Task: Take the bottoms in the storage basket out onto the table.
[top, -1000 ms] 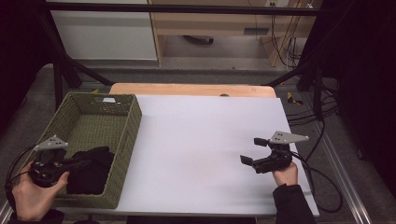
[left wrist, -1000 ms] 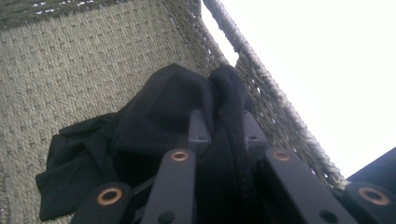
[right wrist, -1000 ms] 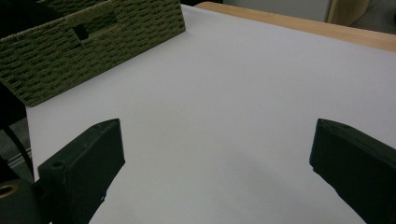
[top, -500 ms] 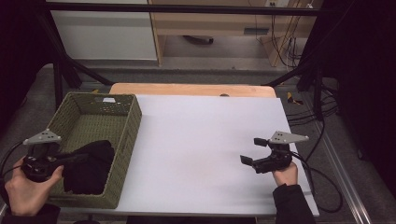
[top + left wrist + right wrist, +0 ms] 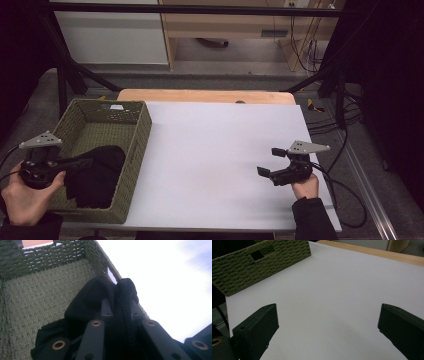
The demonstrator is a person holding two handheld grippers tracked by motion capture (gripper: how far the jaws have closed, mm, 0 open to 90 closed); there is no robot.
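While my left gripper [image 5: 82,163] is pinching the black cloth [image 5: 97,175] over the basket [image 5: 142,131] | right gripper [image 5: 271,161] is gaping wide, empty | risk: cloth is snagging the rim, tipping it.

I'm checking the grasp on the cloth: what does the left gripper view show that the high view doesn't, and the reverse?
Left gripper view: a bunched fold of the black cloth pinched between the left hand-held gripper and its shut jaws.

High view: the right hand-held gripper, jaws open over the white table, holding nothing.

Both: the green woven basket with the cloth inside it.
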